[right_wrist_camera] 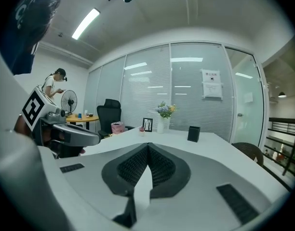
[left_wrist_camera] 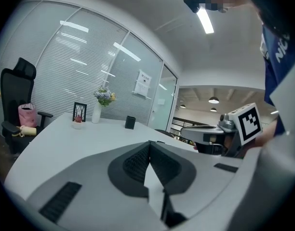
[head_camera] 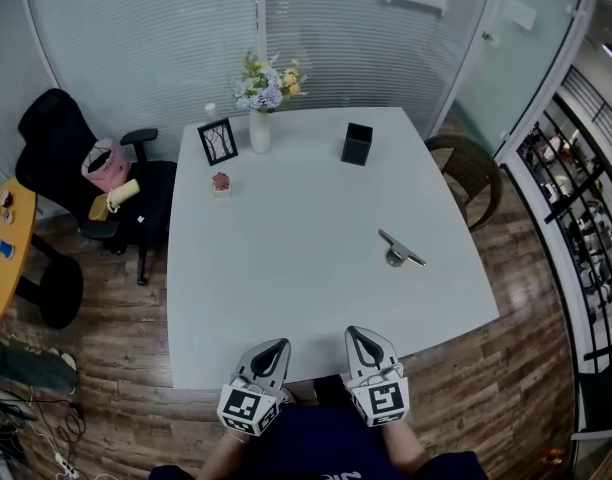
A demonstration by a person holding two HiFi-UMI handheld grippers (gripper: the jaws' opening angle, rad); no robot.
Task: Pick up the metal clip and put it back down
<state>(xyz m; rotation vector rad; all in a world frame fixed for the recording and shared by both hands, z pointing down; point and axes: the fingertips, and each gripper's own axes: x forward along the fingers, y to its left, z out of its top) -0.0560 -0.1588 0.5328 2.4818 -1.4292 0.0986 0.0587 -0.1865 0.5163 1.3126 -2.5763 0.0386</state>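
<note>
The metal clip (head_camera: 399,251) lies on the white table (head_camera: 296,258), right of its middle and well ahead of both grippers. My left gripper (head_camera: 277,346) hovers at the table's near edge, jaws shut with nothing between them; in the left gripper view its dark ribbed pads (left_wrist_camera: 138,161) meet at the tip (left_wrist_camera: 149,143). Beside it, my right gripper (head_camera: 353,333) is also shut and empty, pads (right_wrist_camera: 159,167) pressed together at the tip (right_wrist_camera: 148,145). Each gripper shows in the other's view, the right gripper (left_wrist_camera: 220,134) and the left gripper (right_wrist_camera: 65,131).
At the table's far side stand a white vase of flowers (head_camera: 260,118), a black picture frame (head_camera: 218,140), a black pen holder (head_camera: 356,144) and a small pink pot (head_camera: 221,182). A black office chair (head_camera: 86,183) stands left, a brown chair (head_camera: 473,173) right.
</note>
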